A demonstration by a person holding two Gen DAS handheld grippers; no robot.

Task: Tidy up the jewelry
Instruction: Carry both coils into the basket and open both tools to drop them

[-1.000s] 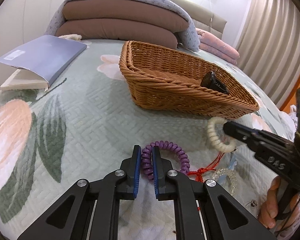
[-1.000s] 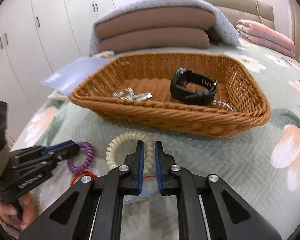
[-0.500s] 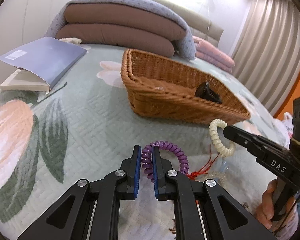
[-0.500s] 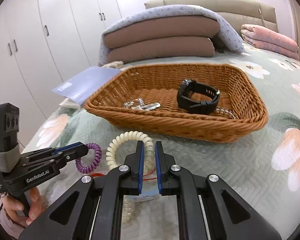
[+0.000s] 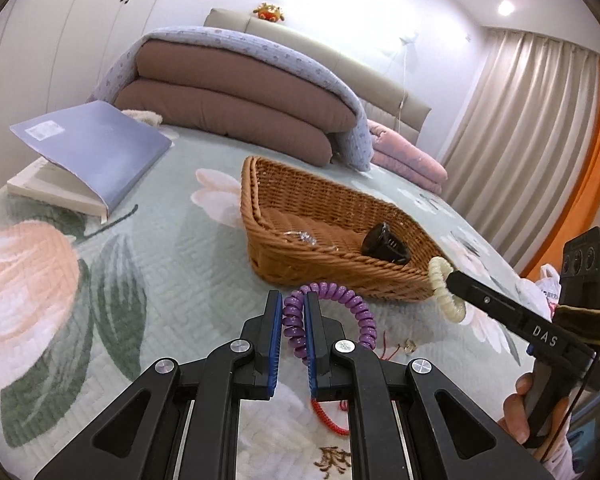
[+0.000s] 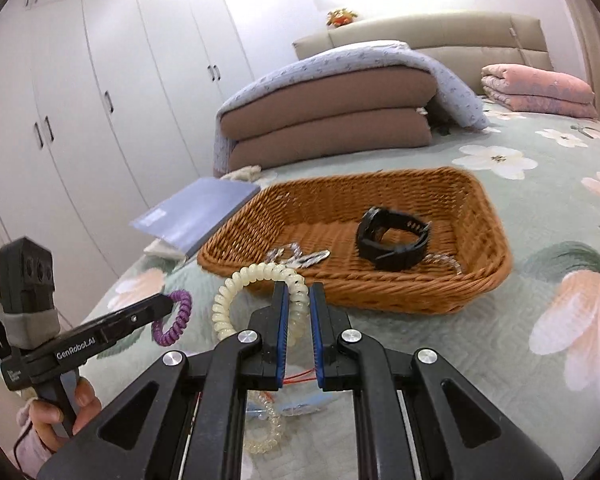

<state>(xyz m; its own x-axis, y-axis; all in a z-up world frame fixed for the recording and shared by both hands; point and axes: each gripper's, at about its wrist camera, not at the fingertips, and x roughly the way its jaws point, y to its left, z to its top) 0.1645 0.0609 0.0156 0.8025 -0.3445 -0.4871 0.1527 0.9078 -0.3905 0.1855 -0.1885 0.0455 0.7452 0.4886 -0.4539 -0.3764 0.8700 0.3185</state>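
Observation:
My left gripper (image 5: 291, 304) is shut on a purple coil bracelet (image 5: 356, 312) and holds it above the bed, just before the wicker basket (image 5: 300, 272). My right gripper (image 6: 298, 298) is shut on a cream coil bracelet (image 6: 236, 280), also lifted near the basket's (image 6: 440, 304) front rim. The basket holds a black watch (image 6: 394, 238), silver chain pieces (image 6: 300, 256) and a clear bead bracelet (image 6: 446, 260). The cream bracelet (image 5: 444, 292) and the purple one (image 6: 176, 318) each show in the other view.
On the bed below the grippers lie a red cord (image 5: 328, 416) and a clear coil bracelet (image 6: 266, 428). A blue book (image 5: 96, 152) lies at the left. Folded quilts (image 5: 236, 104) and pink blankets (image 5: 408, 158) sit behind the basket.
Both grippers have risen with their bracelets and moved nearer the basket; the bed and basket now sit lower in both views.

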